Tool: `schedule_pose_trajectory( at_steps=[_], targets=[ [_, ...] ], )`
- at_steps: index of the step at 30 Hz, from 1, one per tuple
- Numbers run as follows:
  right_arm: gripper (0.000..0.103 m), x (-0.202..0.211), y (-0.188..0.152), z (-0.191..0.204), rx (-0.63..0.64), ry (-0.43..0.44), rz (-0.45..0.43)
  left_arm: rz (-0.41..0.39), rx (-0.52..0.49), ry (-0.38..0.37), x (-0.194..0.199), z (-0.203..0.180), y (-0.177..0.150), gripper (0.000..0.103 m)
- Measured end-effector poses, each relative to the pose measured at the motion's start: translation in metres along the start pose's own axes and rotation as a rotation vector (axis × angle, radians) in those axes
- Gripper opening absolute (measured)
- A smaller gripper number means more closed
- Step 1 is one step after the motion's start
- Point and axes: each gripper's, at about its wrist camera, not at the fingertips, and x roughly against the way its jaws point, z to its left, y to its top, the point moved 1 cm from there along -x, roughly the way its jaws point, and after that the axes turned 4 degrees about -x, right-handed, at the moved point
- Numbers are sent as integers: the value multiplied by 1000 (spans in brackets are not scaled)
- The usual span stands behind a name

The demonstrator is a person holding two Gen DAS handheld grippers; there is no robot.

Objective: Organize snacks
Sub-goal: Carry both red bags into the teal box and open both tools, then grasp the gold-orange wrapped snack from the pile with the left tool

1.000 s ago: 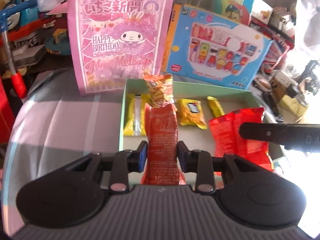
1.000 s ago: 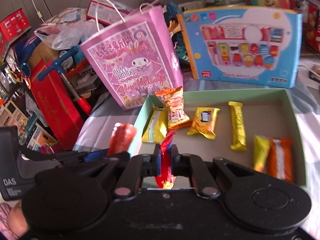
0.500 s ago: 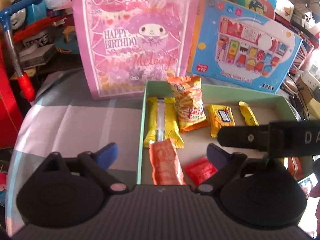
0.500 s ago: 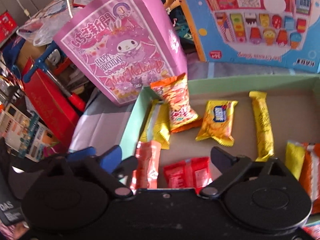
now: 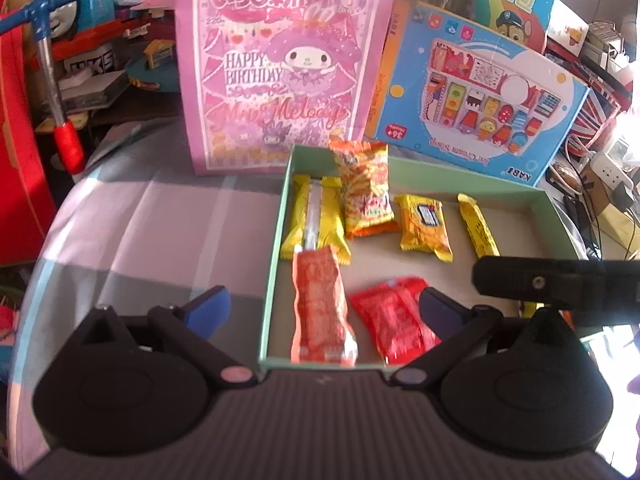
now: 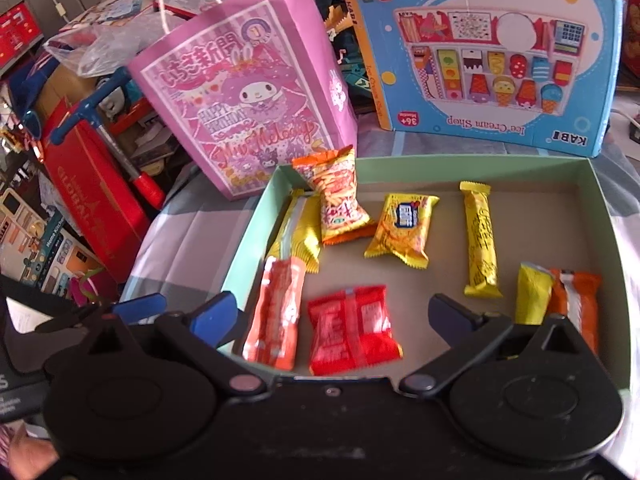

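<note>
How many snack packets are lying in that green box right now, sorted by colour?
Yellow: 4
Orange: 3
Red: 1
Total: 8 packets in the green box

My two wrist cams both look forward and steeply down along the fingers, close over the near edge of the green box (image 5: 276, 248) (image 6: 240, 248). Left one sits further left; both share the box and pink bag (image 5: 276, 68) (image 6: 248, 92) behind.

Eight snack packets (image 6: 402, 230), one box (image 6: 604, 216)
</note>
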Motion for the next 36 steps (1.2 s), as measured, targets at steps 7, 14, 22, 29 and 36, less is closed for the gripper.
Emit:
schedule_pose_trajectory(
  at_steps=[7, 14, 22, 29, 36],
  targets=[
    [103, 31, -25, -5, -1, -1, -10, 42, 18, 1, 12, 4, -32, 103],
    [103, 35, -49, -25, -51, -15, 27, 117, 24, -13, 2, 2, -59, 103],
    [103, 15, -72, -42, -122, -19, 100, 196, -14, -41, -24, -21, -78, 103],
    [84, 5, -80, -50, -151, -40, 111, 214, -48, 1, -47, -29, -82, 103],
    [55, -16, -82, -38, -126, -52, 155, 221, -20, 47, -51, -2, -87, 103]
  ],
)
